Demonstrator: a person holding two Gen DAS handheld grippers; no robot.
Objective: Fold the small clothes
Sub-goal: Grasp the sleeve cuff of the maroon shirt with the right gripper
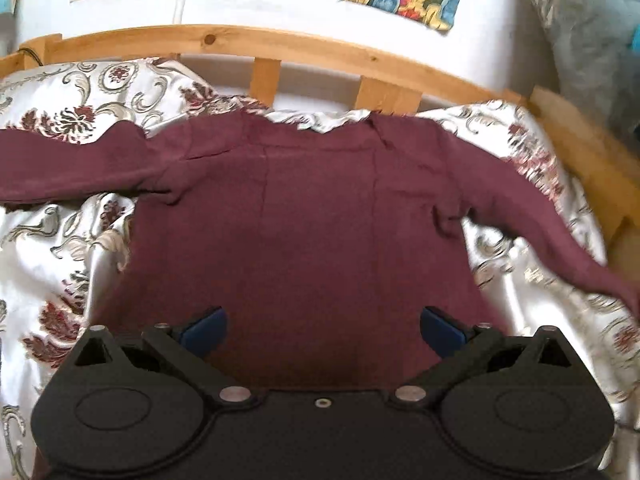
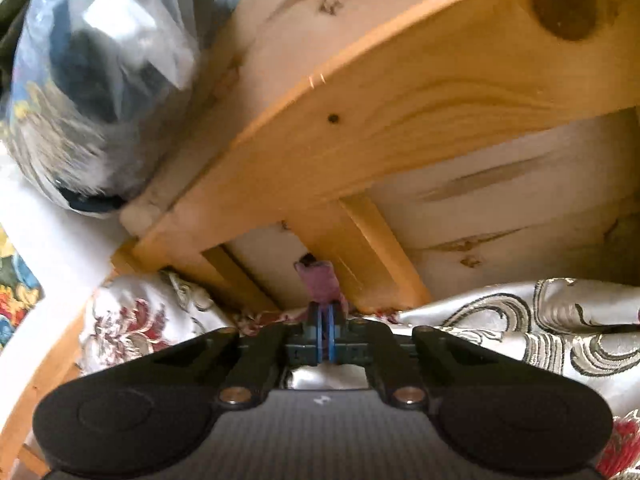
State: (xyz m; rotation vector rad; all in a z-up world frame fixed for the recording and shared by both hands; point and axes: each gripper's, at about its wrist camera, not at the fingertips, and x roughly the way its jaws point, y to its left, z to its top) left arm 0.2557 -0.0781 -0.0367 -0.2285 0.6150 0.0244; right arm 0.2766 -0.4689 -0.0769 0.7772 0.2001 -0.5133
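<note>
Left gripper (image 1: 323, 330) hovers spread wide, gripping nothing, with a maroon sweater (image 1: 304, 216) flat ahead. Right gripper (image 2: 324, 330) is clenched on a maroon sleeve end (image 2: 320, 284), a wooden bed rail (image 2: 360, 128) just beyond.

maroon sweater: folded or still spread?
Spread. The maroon sweater lies flat on the floral bedspread, both sleeves stretched sideways, no fold visible.

matt knit top (image 1: 312, 216), glossy satin cover (image 1: 60, 240), knotty wood frame (image 1: 280, 46)
</note>
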